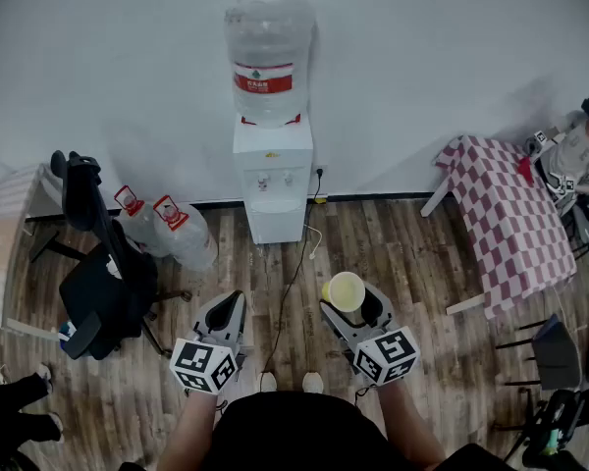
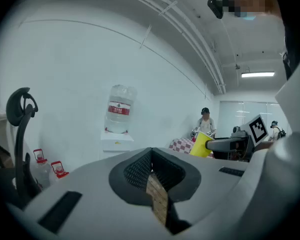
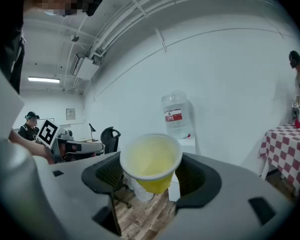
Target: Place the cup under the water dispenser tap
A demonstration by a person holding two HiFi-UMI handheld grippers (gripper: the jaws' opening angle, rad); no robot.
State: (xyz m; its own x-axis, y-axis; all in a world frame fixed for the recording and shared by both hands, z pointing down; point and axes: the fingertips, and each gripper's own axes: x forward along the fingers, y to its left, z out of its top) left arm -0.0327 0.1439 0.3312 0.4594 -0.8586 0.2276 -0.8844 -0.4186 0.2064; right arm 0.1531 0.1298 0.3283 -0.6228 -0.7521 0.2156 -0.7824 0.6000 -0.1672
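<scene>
A yellow paper cup point(image 1: 345, 290) stands upright between the jaws of my right gripper point(image 1: 347, 307), which is shut on it. The right gripper view looks into the cup's empty inside point(image 3: 151, 160), with the right gripper point(image 3: 151, 173) closed round its wall. My left gripper point(image 1: 226, 304) is level beside it with nothing in it, its jaws meeting in a seam point(image 2: 151, 159). The white water dispenser point(image 1: 272, 180), topped by a big clear bottle point(image 1: 268, 57), stands against the far wall, well ahead of both grippers. The cup point(image 2: 202, 145) also shows in the left gripper view.
A black office chair point(image 1: 103, 273) and two spare water bottles point(image 1: 172, 229) stand left of the dispenser. A red-checked table point(image 1: 510, 219) and another person point(image 1: 579, 150) are at the right. A cable point(image 1: 293, 283) runs across the wooden floor from the dispenser.
</scene>
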